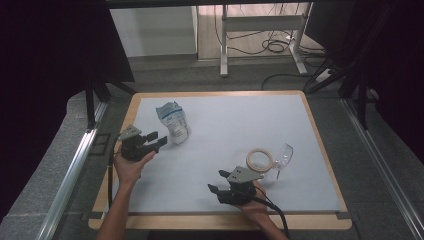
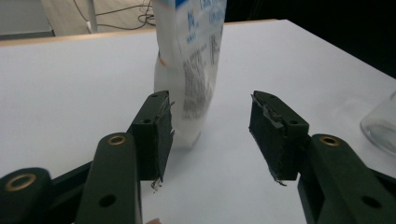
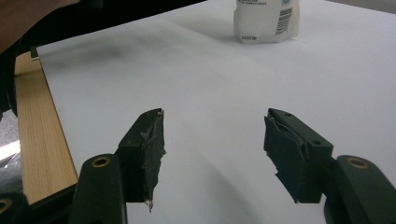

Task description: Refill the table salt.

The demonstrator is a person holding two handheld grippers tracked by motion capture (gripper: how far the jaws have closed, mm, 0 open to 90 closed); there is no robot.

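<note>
A white pouch with blue print (image 1: 173, 121) stands upright on the white table sheet (image 1: 225, 135), left of centre. My left gripper (image 1: 159, 141) is open just in front of it; in the left gripper view the pouch (image 2: 191, 70) stands just beyond the jaws, nearer the left one, and my left gripper (image 2: 211, 126) holds nothing. My right gripper (image 1: 216, 183) is open near the front edge, pointing left. In the right gripper view my right gripper (image 3: 214, 140) has bare sheet between its jaws, and the pouch (image 3: 265, 19) stands far off.
A tape ring (image 1: 260, 159) and a clear glass jar lying on its side (image 1: 283, 155) rest right of centre, just beyond my right hand. The jar's edge (image 2: 380, 123) shows at the right of the left gripper view. The wooden table rim (image 3: 39, 140) borders the sheet.
</note>
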